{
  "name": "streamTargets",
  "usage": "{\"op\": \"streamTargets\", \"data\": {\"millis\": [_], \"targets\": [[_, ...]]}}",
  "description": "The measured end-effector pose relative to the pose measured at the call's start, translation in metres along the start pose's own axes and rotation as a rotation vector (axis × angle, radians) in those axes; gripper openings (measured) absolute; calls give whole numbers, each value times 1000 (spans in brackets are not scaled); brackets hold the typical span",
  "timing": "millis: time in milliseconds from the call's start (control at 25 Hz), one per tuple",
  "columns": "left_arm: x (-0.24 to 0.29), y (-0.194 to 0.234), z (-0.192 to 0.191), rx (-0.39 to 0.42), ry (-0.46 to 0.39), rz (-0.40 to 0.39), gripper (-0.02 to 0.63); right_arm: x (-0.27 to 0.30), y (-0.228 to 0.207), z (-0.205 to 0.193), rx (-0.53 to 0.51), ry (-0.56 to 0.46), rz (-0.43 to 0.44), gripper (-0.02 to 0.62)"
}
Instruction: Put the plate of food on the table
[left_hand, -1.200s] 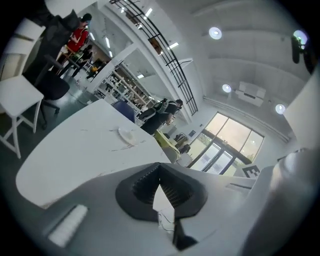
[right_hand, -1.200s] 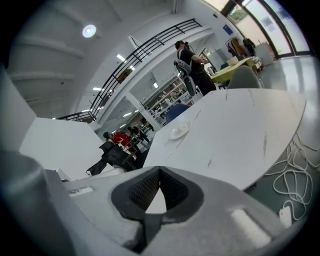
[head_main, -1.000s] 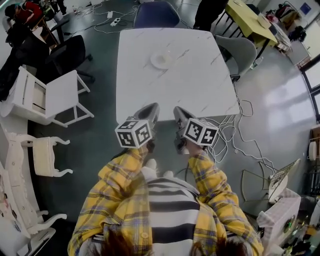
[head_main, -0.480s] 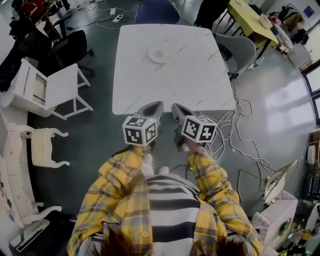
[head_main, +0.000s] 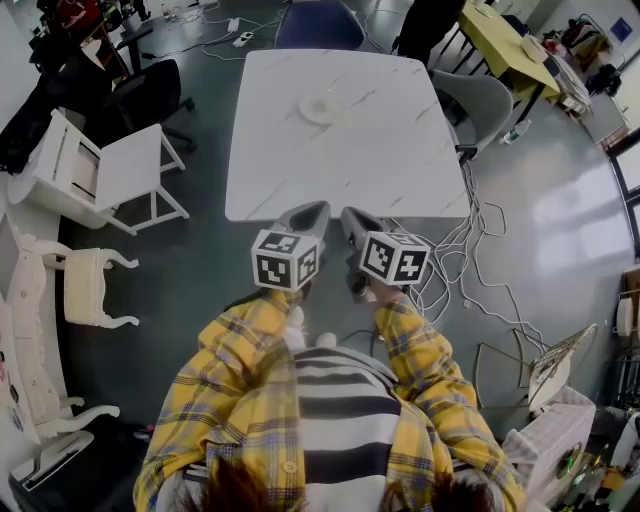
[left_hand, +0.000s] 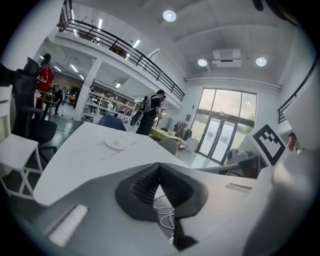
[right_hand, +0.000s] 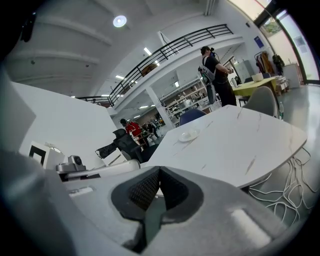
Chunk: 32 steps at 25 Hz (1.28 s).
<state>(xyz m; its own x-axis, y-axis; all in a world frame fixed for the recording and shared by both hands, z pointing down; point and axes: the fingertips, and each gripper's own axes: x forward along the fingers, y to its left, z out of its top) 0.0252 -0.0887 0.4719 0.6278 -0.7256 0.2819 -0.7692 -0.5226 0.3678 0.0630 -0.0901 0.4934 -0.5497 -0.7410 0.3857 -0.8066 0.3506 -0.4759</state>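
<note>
A white plate (head_main: 322, 106) with pale food lies on the far half of the white marble table (head_main: 350, 170). It also appears in the left gripper view as a small plate (left_hand: 116, 144) and in the right gripper view, plate (right_hand: 189, 135). My left gripper (head_main: 308, 212) and right gripper (head_main: 352, 216) hang side by side at the table's near edge, well short of the plate. Both are shut with nothing between the pads, as seen at the left gripper (left_hand: 160, 167) and the right gripper (right_hand: 159, 172).
White chairs (head_main: 110, 180) stand to the left of the table, a blue chair (head_main: 318, 25) at its far side and a grey chair (head_main: 478, 100) at its right. Loose cables (head_main: 455, 260) lie on the floor by the near right corner. A person (right_hand: 216, 75) stands by a yellow table (head_main: 500, 40) beyond.
Both grippers have drifted a little toward the table's near edge and rolled slightly. The left marker cube moved right. The plate has not moved on the table.
</note>
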Motion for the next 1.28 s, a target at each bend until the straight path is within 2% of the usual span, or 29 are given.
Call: {"op": "streamTargets", "data": {"millis": [280, 640, 880, 1280], "targets": [[-4, -4, 5, 49, -30, 20, -2, -3, 6, 1, -43, -9, 20, 0], [-4, -5, 4, 36, -35, 34, -2, -5, 6, -2, -93, -5, 18, 0], [-4, -6, 7, 48, -54, 40, -2, -8, 7, 4, -138, -58, 15, 0], [-5, -8, 5, 53, -65, 38, -2, -9, 3, 0, -155, -48, -6, 0]]}}
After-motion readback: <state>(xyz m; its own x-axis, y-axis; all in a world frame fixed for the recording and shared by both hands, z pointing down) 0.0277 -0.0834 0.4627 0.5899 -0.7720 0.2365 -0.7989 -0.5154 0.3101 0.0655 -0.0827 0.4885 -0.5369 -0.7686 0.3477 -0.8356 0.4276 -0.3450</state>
